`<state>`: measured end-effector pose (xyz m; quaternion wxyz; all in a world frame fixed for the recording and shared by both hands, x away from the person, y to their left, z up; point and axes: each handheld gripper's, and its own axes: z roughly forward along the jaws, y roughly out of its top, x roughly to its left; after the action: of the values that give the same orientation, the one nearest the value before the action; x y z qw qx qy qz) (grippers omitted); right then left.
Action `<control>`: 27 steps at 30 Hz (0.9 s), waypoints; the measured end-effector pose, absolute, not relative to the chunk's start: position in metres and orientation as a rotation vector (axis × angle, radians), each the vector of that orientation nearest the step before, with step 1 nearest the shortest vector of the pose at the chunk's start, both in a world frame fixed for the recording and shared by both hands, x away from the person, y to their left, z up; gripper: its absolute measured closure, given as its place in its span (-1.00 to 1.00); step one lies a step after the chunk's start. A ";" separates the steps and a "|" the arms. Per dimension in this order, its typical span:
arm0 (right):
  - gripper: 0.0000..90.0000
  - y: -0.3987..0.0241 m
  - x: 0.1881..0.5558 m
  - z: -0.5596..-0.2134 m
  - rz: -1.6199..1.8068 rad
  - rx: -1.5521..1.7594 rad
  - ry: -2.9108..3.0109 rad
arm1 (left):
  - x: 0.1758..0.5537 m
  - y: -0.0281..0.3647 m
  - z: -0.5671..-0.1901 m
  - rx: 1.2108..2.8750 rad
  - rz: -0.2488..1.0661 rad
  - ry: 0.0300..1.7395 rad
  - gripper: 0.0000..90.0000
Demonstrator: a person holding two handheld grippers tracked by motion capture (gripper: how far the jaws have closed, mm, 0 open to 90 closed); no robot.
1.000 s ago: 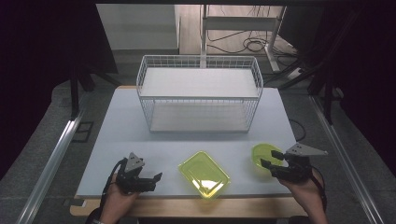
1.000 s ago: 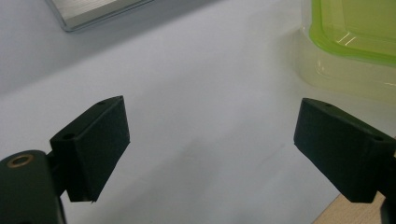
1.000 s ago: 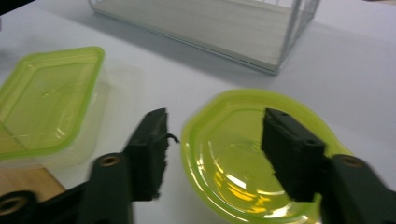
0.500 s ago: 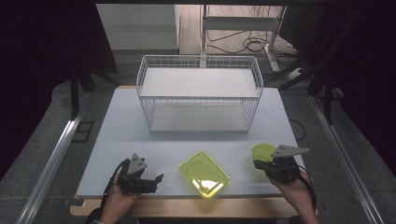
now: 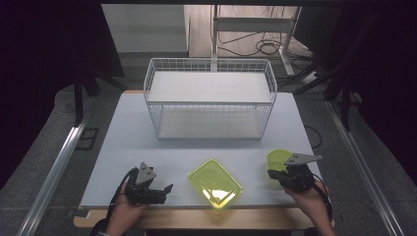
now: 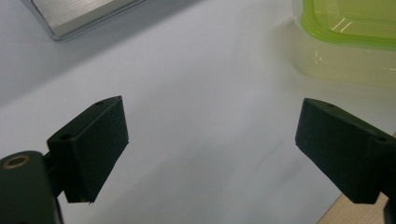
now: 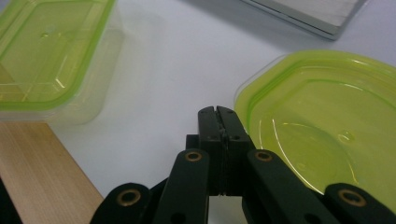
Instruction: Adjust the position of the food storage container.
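- Round green lid (image 5: pixel 278 160) lies flat near your bench's front right corner, partly covered in the high view by your right gripper (image 5: pixel 273 174); in the right gripper view its right side is cut off by the frame.
- Being round, it has no long axis you could name; it rests level on the bench (image 5: pixel 147 142), and whether its top or its underside faces up is hard to tell.
- Your right gripper's jaws have just been closing and now stand pressed together with nothing between them; in the right gripper view their tips sit just beside the lid's left rim, and whether they touch it cannot be told.
- Your left gripper (image 5: pixel 169 188) rests near the front left corner with its jaws spread wide over bare bench, holding nothing.
- Rectangular green container (image 5: pixel 215 183) sits at the front edge between your two grippers, turned so its long axis runs diagonally to the bench's edges; it has a clear body under a green lid, and nothing can be made out inside.
- White wire basket (image 5: pixel 210 101) stands along the back of the bench, its long side parallel to the back edge, holding nothing.
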<state>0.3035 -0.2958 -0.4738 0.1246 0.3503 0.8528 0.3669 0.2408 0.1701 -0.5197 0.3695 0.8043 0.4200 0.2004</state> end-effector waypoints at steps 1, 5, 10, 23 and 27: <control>0.99 -0.298 0.304 -0.474 1.068 1.032 2.482 | 0.241 0.170 -0.520 2.065 0.515 1.078 -0.79; 0.99 -0.308 0.308 -0.475 1.075 1.071 2.466 | 0.241 0.169 -0.521 2.069 0.515 1.078 -0.79; 0.98 -0.319 0.312 -0.475 1.070 1.113 2.436 | 0.241 0.169 -0.521 2.075 0.515 1.078 -0.79; 0.96 -0.317 0.305 -0.472 1.081 1.108 2.429 | 0.245 0.167 -0.516 2.074 0.428 1.100 -0.67; 0.97 -0.305 0.298 -0.473 1.104 1.079 2.457 | 0.248 0.167 -0.511 2.043 0.412 1.063 -0.20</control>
<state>0.2977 -0.3050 -0.4726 0.1197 0.3693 0.8405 0.3779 0.2485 0.1668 -0.5109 0.3903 0.8040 0.4183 0.1621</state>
